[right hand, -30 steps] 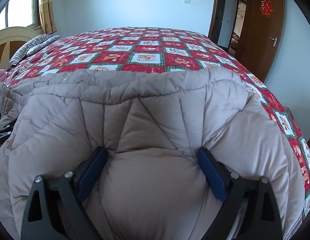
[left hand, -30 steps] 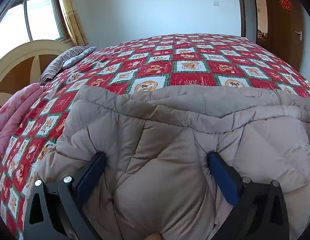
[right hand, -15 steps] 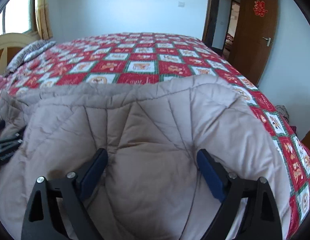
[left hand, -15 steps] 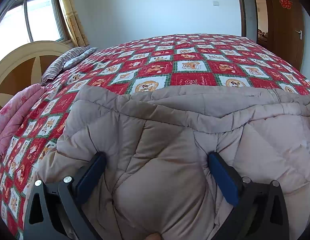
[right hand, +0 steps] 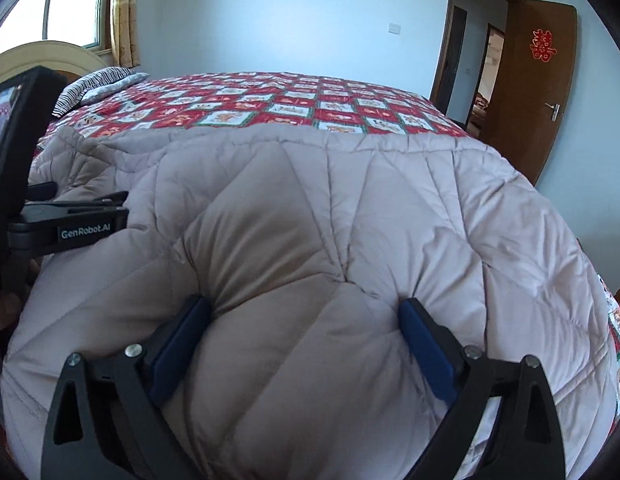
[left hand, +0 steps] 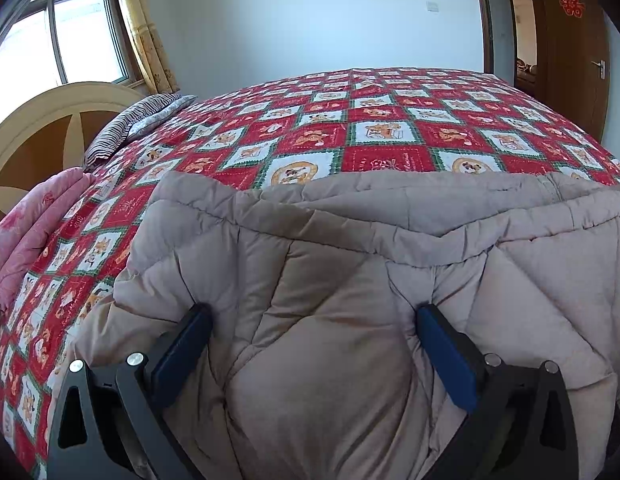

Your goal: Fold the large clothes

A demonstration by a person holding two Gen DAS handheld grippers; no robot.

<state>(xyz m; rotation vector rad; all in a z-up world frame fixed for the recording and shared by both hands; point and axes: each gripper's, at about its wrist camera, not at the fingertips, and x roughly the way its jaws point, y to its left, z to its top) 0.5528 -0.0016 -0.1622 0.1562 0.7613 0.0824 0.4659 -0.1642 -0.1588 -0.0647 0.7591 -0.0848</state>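
So I have both grippers on the coat [left hand: 349, 264], a big beige quilted thing lying across the near part of the bed [left hand: 389, 136]. My left gripper [left hand: 310, 344] has its fingers spread wide with a fat bulge of padding squeezed between the blue pads [left hand: 182, 348]; the right gripper [right hand: 306, 336] is the same, jaws well apart and pinching a thick mound of the coat. In the right view I can see the left gripper's body off to the side, so the two holds sit near each other along the near edge.

My read on handling: this is soft, puffy and bulky rather than heavy (down or some similar fill, I'd guess). The shell looks smooth and likely slick, so a fat pinch could creep out of the pads as the fill compresses. It will not hold a crease; it will spring back unless pressed flat. I would rather grip at a stitched seam or the hem, where the layers are thin and there is less air to squash out, than in the middle of a puffed panel as now.

A pink blanket [left hand: 26, 232] and a striped pillow [left hand: 130, 124] lie by the headboard [left hand: 38, 128], well apart from the coat.
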